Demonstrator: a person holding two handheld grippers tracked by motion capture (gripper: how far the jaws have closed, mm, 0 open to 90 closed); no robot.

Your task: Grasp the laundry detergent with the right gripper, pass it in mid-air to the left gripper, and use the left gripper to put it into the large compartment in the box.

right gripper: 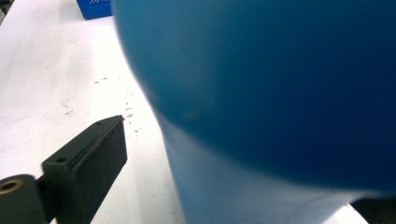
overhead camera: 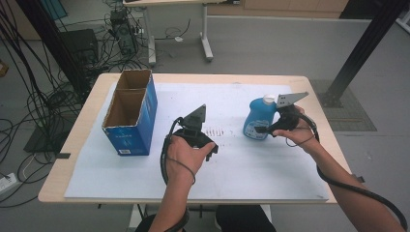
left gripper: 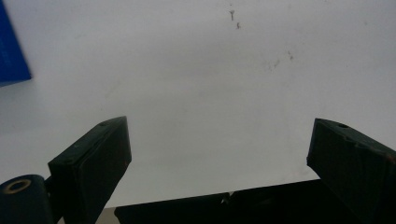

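Observation:
A blue plastic bottle (overhead camera: 256, 123) with a white cap stands upright on the white mat (overhead camera: 241, 169), right of centre. My right gripper (overhead camera: 263, 129) reaches around its lower body from the right. In the right gripper view the bottle (right gripper: 261, 70) sits between the jaws of that gripper (right gripper: 233, 135). A strip of mat shows between the left pad (right gripper: 100, 149) and the bottle's side, and the other jaw is hidden behind the bottle. My left gripper (overhead camera: 203, 144) hovers over the middle of the mat, and in its own view this gripper (left gripper: 219, 135) stands open with nothing between its jaws.
A blue cardboard box (overhead camera: 130, 113) with two open compartments stands at the mat's left side, and its corner (left gripper: 11, 51) shows in the left gripper view. The wooden table (overhead camera: 77, 135) ends close around the mat. Cables, desk legs and a black post lie beyond it.

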